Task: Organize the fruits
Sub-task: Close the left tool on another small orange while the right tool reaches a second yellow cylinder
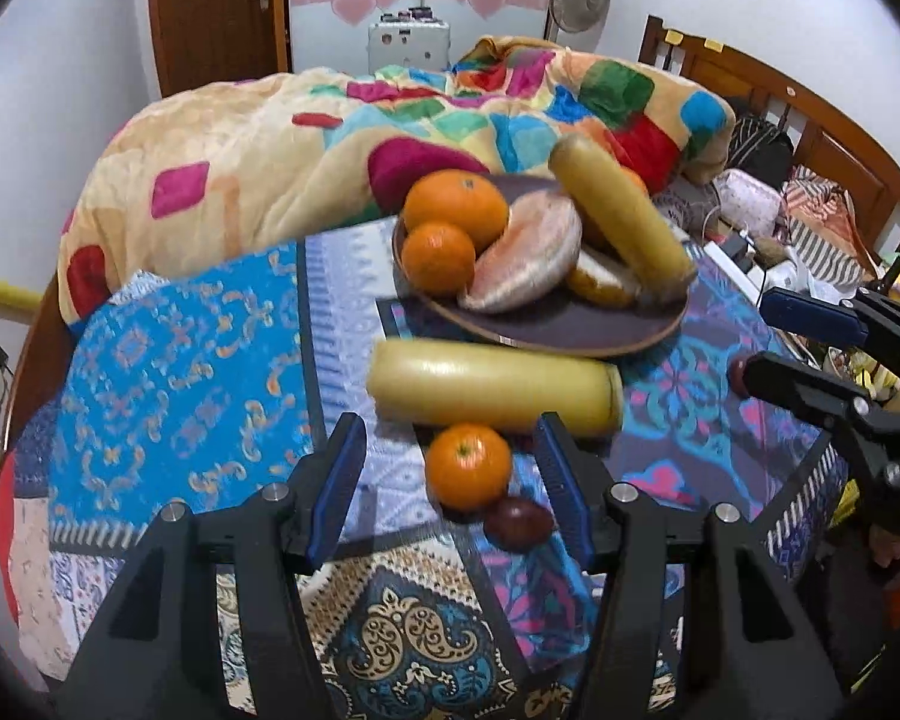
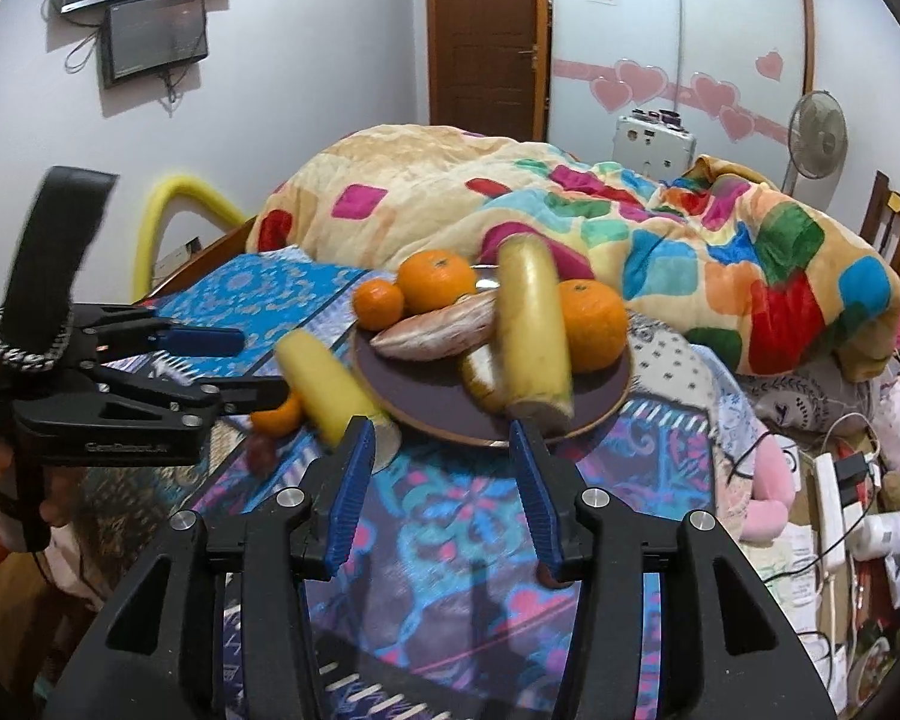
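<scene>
A dark round plate point(image 1: 570, 327) point(image 2: 432, 390) on the patterned cloth holds oranges point(image 1: 456, 207), a pink pomelo segment point(image 1: 525, 261) and a long yellow fruit point(image 1: 621, 216) point(image 2: 531, 324). In front of the plate lie another long yellow fruit point(image 1: 492, 387) point(image 2: 327, 387), a loose orange point(image 1: 468, 467) point(image 2: 279, 417) and a small dark red fruit point(image 1: 517, 523). My left gripper point(image 1: 450, 480) is open, its jaws either side of the loose orange. My right gripper point(image 2: 441, 480) point(image 1: 774, 339) is open and empty just before the plate.
A colourful quilt point(image 1: 330, 138) is heaped behind the plate. Clutter, cables and a power strip point(image 2: 834, 498) lie at the right by the wooden headboard point(image 1: 810, 114). A fan point(image 2: 816, 135) and a door point(image 2: 486, 30) stand at the back.
</scene>
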